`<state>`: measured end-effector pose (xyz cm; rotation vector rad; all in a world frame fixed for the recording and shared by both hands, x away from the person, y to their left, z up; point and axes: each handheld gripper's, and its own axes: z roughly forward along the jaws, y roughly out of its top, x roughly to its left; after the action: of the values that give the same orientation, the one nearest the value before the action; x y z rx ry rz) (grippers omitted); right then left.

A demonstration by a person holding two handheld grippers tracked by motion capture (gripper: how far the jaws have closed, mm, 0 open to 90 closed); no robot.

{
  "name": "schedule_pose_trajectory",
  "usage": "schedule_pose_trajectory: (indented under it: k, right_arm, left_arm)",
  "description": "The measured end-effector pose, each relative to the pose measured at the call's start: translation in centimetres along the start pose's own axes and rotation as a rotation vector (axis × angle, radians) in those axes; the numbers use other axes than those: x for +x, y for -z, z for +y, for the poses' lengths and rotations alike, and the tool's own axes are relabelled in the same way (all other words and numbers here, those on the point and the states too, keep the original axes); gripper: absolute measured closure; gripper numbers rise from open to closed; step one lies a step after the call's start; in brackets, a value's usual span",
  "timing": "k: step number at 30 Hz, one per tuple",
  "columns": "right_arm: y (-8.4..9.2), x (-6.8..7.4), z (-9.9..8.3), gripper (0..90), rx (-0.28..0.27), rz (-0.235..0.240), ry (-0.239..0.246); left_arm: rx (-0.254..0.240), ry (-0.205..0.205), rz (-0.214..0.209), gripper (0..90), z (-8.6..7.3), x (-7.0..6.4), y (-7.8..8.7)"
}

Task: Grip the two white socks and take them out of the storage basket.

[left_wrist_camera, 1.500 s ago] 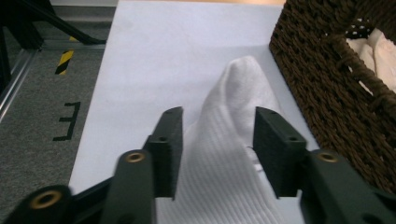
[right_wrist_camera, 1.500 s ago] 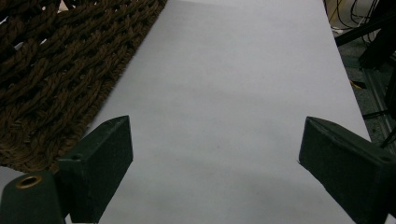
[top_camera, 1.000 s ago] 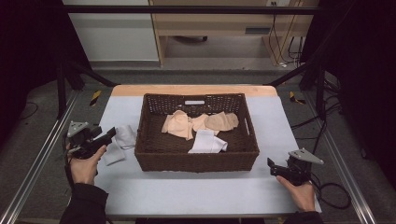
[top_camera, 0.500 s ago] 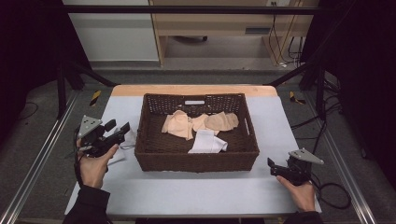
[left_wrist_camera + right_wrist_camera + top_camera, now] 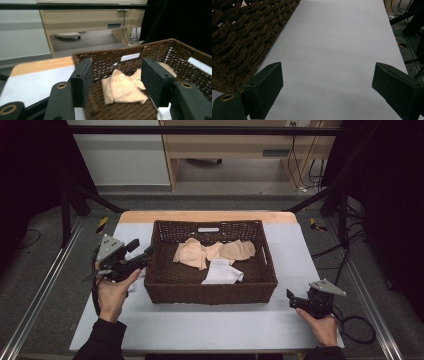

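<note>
- Our left gripper has lifted from the white cloth toward the basket; jaws spread, empty, beige socks ahead.
- That cloth, probably a sock, lies behind it.
- Our right gripper rests, spread, beside the basket.

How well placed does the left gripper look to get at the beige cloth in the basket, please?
Probably well placed: the left gripper hangs open at the rim of the basket, aimed at the beige cloth, with nothing between them.
</note>
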<state>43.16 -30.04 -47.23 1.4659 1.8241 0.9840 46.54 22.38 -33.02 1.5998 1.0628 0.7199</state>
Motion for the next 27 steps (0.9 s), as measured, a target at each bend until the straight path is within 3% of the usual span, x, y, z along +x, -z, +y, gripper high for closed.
schedule_pose_trajectory:
  k: [5, 14, 27]
  right_arm:
    - [0.0, 0.0, 0.0, 10.0, -0.001, 0.001, -0.001]
    - [0.0, 0.0, 0.0, 10.0, -0.002, 0.005, -0.004]
    - [0.0, -0.1, 0.0, 10.0, -0.004, 0.007, -0.007]
  left_arm:
    - [0.003, -0.026, -0.029, 40.9, 1.0, -2.4, -2.1]
    - [0.011, -0.079, -0.067, 41.0, 2.5, -5.4, -5.4]
    - [0.096, -0.128, -0.115, 43.1, 1.3, -8.0, -10.8]
